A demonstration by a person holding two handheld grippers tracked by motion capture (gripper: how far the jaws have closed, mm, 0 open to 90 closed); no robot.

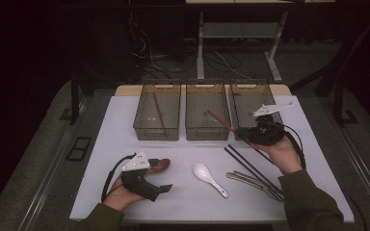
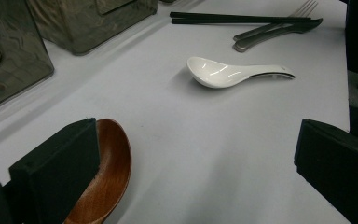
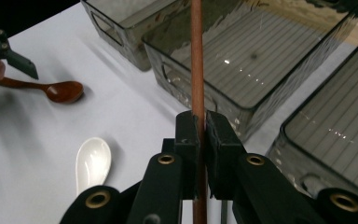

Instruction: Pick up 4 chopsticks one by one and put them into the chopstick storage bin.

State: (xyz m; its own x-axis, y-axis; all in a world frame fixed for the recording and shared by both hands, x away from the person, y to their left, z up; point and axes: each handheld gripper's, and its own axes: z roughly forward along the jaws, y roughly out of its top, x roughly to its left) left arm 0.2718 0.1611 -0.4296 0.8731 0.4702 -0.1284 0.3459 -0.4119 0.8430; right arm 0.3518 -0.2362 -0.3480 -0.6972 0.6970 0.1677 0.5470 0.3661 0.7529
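lying nearest on the white table (image 1: 125,130): one wooden spoon (image 2: 103,179), brown and glossy, bowl resting just beside one pad of the left gripper (image 1: 160,190), whose jaws are standing spread wide with nothing between them. sitting a little farther out, near the middle: one white ceramic spoon (image 1: 209,178), smooth and shiny, deep oval bowl, short handle. lying to its right: two black chopsticks (image 1: 250,166), thin and straight, side by side, and beside them what looks like two pieces of steel cutlery (image 1: 253,181), one of them a fork. pinching one reddish-brown wooden chopstick (image 3: 196,60): the right gripper (image 3: 202,140), jaws pressed together on the stick, stick slanting up over the front edge of the middle bin (image 1: 207,132). standing farthest in a row: three smoky translucent plastic bins, rectangular, ribbed floors, cut-out handles. holding one brown chopstick: the left bin (image 1: 144,130). showing nothing inside: the right bin (image 1: 250,89).
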